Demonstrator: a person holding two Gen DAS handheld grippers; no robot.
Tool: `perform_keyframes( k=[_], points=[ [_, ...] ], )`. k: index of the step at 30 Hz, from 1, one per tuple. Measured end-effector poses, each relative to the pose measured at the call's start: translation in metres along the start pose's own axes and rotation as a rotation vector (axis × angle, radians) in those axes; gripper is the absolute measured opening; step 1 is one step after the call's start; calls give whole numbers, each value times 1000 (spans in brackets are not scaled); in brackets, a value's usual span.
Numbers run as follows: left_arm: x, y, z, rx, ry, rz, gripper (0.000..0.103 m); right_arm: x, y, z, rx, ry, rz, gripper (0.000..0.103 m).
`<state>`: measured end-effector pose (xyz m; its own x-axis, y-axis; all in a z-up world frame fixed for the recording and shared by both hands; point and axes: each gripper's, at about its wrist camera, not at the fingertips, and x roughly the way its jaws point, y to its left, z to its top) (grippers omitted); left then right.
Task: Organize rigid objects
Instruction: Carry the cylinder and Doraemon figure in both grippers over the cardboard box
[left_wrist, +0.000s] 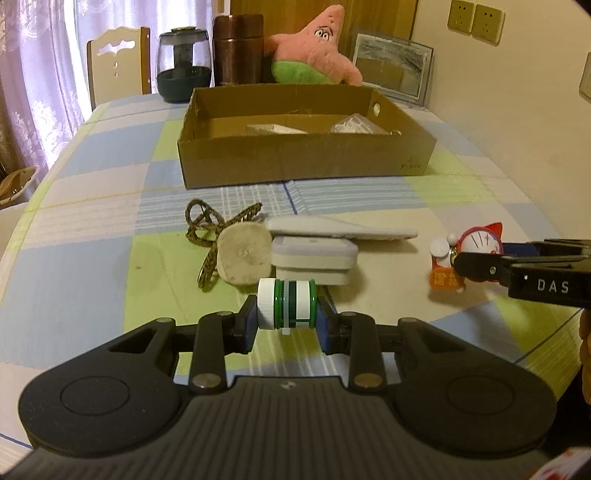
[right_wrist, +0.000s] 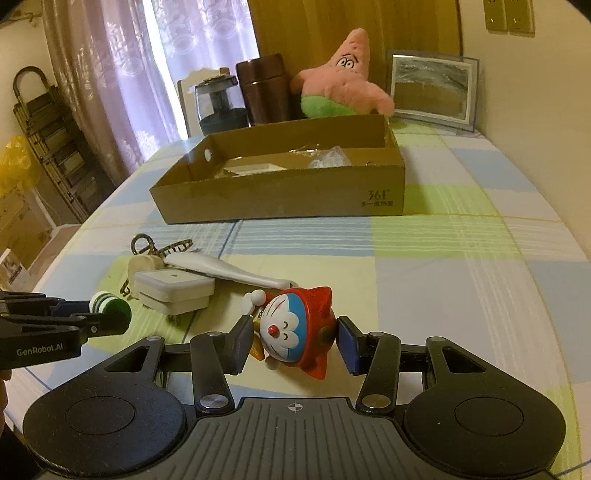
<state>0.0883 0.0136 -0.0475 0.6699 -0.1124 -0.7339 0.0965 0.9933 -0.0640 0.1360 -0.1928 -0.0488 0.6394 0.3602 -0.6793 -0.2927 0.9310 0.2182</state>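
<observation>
**Both loads faced the box, straight ahead**

The left gripper (left_wrist: 286, 325) had its fingers clamped endwise on the green-and-white bottle (left_wrist: 287, 304), long axis crosswise. The right gripper (right_wrist: 295, 343) pinched the red cat figurine (right_wrist: 295, 332), tilted, just above the counter (right_wrist: 461, 280). The cardboard box (right_wrist: 280, 201) lay beyond both, open side up.

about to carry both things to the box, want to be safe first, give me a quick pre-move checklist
1. Left gripper clamped on the green and white bottle: ok, pads press both ends.
2. Right gripper gripping the Doraemon toy: cannot tell, toy tilted between the fingers, a gap shows at the blue pad.
3. Cardboard box open on top: ok.
4. Free space in the box: ok, bare floor beside a few small items.
5. Path to the box: not ok for a low move, white plug adapter and remote lie ahead of the bottle.
</observation>
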Motion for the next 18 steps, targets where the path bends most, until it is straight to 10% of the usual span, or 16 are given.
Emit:
perform_keyframes(
  k=[18],
  points=[
    [-15,5,42,26,-71,-22,27,-14,6,50,-43,-66,3,46]
  ],
)
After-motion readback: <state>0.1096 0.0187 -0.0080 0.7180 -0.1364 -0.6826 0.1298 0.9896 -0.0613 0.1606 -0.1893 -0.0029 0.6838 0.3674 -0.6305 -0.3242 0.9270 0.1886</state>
